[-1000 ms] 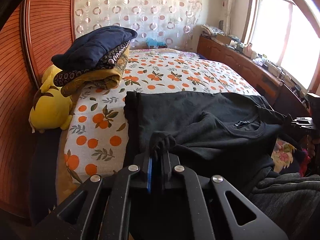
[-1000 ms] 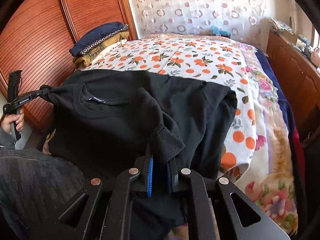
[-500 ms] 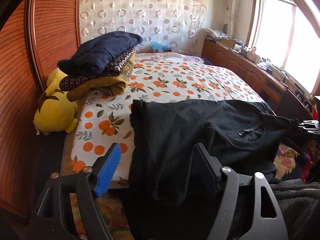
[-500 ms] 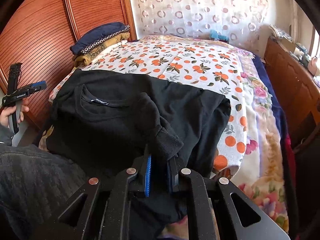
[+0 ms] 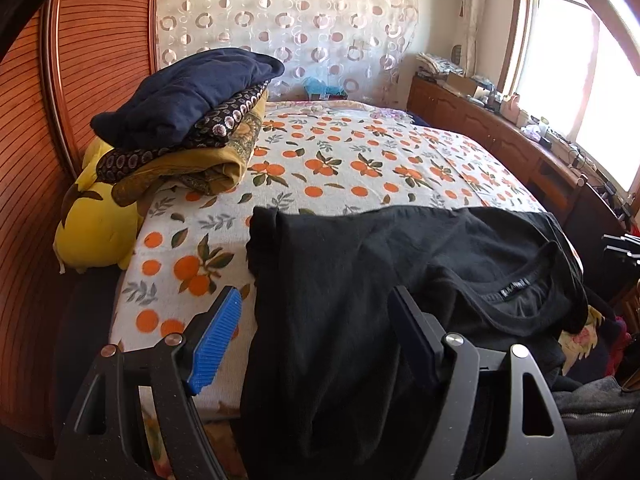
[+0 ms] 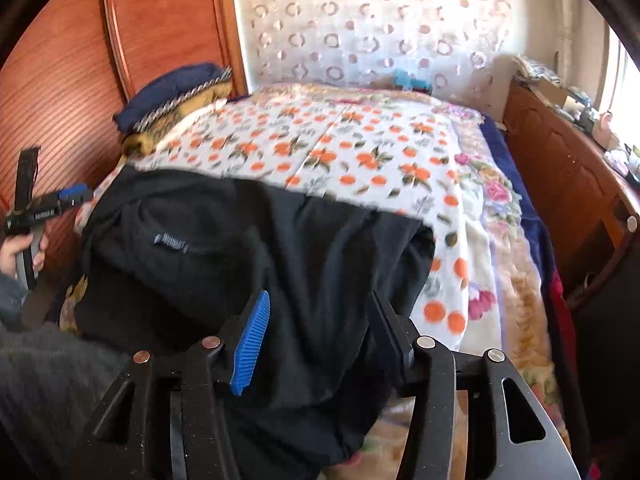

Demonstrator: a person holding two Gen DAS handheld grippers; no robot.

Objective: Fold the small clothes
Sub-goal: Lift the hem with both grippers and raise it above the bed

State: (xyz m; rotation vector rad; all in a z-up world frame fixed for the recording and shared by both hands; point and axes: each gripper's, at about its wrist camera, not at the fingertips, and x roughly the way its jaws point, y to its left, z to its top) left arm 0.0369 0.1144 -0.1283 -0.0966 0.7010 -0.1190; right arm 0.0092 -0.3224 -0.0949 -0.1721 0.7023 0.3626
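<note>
Black shirt [image 5: 360, 280] draped over bed edge [image 5: 180, 364], both tools [image 5: 308, 344] [image 6: 316, 340] spread

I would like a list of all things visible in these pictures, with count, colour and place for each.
shirt: one, black, flat on the near end of the bed, its lower part hanging over the edge.
bedspread: one, white with orange fruit print, covering the bed.
folded pile: one, navy on top, patterned and mustard layers below, far left of the bed.
plush toy: one, yellow, left of the bed beside the pile.
wardrobe: one, reddish wood, along the left.
curtain: one, white with circles, behind the bed.
cabinet: one, brown wood with small clutter on top, under the window at right.
left gripper: one, black with blue pads, open over the shirt.
right gripper: one, black with blue pads, open over the shirt.
</note>
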